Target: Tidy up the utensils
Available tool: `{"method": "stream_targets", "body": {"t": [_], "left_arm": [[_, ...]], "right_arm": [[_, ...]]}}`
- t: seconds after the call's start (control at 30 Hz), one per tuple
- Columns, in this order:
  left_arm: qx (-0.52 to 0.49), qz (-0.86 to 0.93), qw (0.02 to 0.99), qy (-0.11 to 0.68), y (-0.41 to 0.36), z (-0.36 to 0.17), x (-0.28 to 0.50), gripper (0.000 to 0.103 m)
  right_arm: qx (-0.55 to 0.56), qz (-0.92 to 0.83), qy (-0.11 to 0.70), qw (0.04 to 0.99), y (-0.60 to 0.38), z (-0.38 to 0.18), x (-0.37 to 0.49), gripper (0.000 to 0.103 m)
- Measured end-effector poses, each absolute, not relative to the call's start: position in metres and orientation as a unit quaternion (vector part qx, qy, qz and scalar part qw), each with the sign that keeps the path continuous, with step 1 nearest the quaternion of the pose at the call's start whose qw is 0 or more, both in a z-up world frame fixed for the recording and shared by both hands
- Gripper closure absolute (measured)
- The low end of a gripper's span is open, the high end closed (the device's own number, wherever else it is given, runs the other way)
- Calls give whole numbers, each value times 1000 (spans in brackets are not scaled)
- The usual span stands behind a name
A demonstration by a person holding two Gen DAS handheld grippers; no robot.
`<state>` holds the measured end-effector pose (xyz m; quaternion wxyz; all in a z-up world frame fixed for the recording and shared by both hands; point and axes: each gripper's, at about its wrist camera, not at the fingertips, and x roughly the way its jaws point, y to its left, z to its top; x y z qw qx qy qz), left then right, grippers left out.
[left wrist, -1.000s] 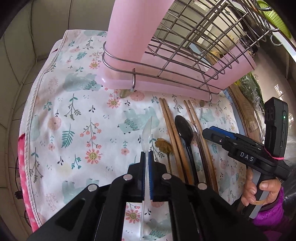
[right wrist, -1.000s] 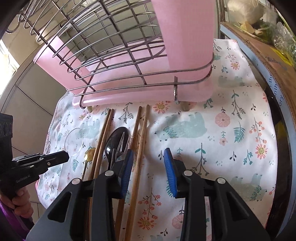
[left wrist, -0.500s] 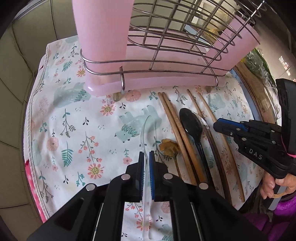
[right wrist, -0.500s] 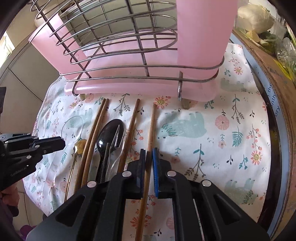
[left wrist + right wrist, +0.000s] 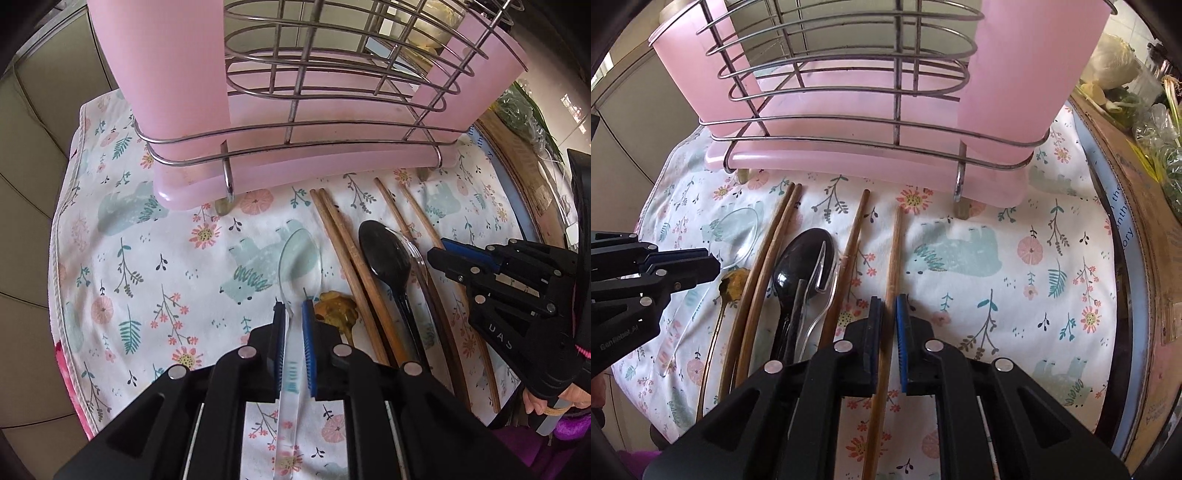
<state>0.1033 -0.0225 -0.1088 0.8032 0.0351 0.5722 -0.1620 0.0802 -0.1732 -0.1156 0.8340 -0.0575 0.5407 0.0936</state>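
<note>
Jaws, right gripper: clenched on the lone chopstick, which lies flat on the cloth.
Jaws, left gripper: just easing apart astride the clear spoon; contact unclear.
Technique: lift level, tip upright, lower into a pink cup.
Rack, twelve o'clock: no utensils visible.
</note>
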Motion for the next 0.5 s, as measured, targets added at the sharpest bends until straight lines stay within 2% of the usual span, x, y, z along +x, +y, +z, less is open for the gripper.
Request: {"method": "stream_targets", "body": {"t": [0.27,0.5], "left_arm": [[33,-172,817,549,-20,-103,91,100],[5,-169,832,529,-9,-92,82,100]], "right_arm": [[-49,98,526,843,-180,-115,65,95],[-54,96,509,854,-187,-101,46,95]]}}
